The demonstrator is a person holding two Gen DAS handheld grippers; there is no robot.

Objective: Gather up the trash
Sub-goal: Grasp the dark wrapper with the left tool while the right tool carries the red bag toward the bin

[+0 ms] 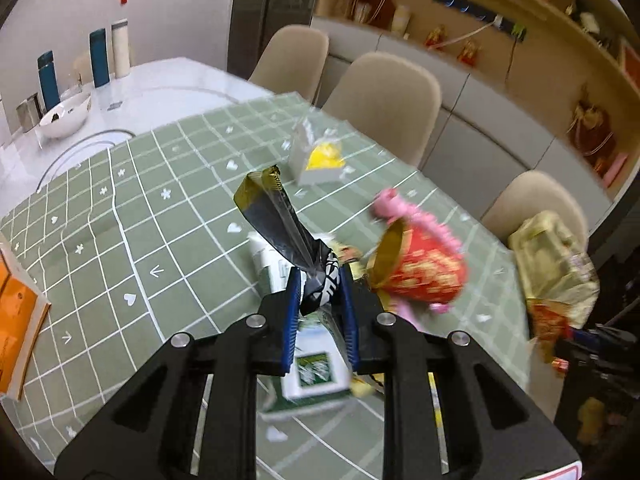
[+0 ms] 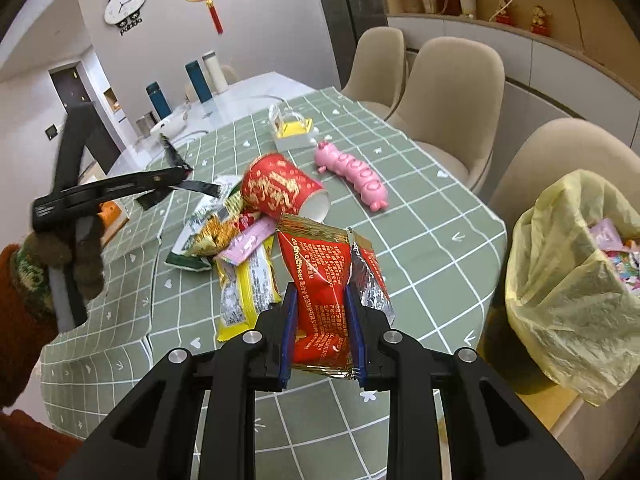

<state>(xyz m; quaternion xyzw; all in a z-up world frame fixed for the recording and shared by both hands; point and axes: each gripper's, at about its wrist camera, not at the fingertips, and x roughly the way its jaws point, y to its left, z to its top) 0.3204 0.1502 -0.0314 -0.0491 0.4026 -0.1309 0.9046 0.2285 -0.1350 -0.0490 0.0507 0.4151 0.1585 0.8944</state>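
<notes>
While clamping the red snack wrapper [image 2: 324, 300] between the blue pads of the right gripper [image 2: 322, 332], holding it upright, long axis running up and away along the fingers, clear of the green checked tablecloth [image 2: 420, 248]. Lying off to the right and lower than the table edge, the yellow-lined trash bin [image 2: 568, 300], mouth open and already partly filled; judging the right hand far nearer to it than the left. Pinching, in the left gripper [image 1: 320, 300], a black and gold wrapper [image 1: 280, 224], jaws closed on its crumpled end, the free end standing up and tilting left. Remaining on the cloth near the middle: a red paper cup [image 2: 280, 192] on its side, a yellow wrapper [image 2: 244, 292], a green packet [image 2: 200, 236]. Sitting farther back, a pink caterpillar toy [image 2: 356, 176] and a small yellow box [image 2: 294, 132]; beige chairs [image 2: 452, 92] lining the far side.
</notes>
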